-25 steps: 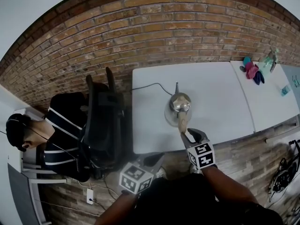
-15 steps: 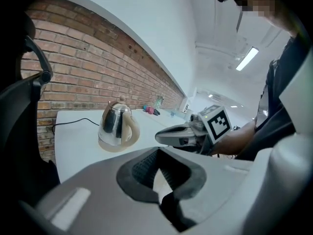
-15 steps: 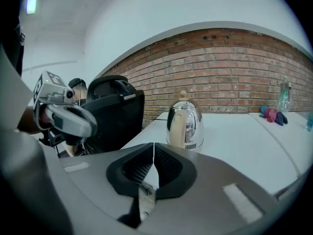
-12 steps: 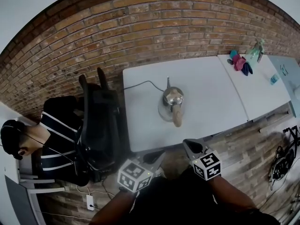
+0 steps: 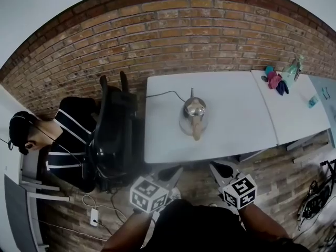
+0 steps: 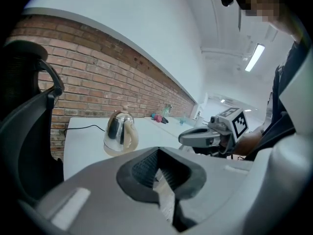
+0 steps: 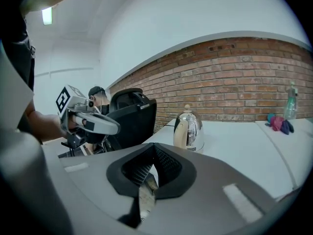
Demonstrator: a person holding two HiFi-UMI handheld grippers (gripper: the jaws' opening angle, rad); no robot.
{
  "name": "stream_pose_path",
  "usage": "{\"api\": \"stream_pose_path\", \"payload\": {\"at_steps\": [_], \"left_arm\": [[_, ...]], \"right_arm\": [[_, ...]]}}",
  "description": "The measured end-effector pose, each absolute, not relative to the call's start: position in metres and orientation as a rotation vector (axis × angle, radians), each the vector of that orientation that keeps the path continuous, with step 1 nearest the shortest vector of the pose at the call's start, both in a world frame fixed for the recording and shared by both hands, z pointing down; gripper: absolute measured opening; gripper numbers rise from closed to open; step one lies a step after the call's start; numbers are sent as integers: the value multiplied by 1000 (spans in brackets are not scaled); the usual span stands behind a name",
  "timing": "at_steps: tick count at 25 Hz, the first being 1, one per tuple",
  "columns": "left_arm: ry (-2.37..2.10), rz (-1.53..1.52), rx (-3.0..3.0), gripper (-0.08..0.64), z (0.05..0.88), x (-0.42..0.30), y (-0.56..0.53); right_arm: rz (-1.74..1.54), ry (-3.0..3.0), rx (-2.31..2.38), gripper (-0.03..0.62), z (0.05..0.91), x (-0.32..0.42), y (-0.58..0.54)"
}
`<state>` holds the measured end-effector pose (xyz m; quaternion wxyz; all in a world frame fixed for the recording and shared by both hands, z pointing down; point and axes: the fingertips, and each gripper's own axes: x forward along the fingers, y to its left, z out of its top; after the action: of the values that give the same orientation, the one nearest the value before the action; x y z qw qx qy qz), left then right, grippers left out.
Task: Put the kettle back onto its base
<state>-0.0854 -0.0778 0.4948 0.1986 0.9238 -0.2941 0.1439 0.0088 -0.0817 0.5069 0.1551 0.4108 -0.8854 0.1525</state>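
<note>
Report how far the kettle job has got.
Done, it seems: the kettle stands upright on its base on the white table, with the cord running toward the table's left edge. In hand: nothing. The left gripper and right gripper are both shut and empty, short of the table's near edge. Left: nothing evident.

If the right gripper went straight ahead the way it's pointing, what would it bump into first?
Probably the white table's near edge, just before the kettle, though depth is hard to judge.
</note>
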Motion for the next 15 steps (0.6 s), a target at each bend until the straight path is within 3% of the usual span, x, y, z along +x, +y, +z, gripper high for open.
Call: {"api": "stream_pose_path", "payload": {"at_steps": [15], "left_arm": [[-959, 347, 2515, 2, 491, 28, 42]], "right_arm": [[451, -2669, 1052, 26, 491, 120, 39]]}}
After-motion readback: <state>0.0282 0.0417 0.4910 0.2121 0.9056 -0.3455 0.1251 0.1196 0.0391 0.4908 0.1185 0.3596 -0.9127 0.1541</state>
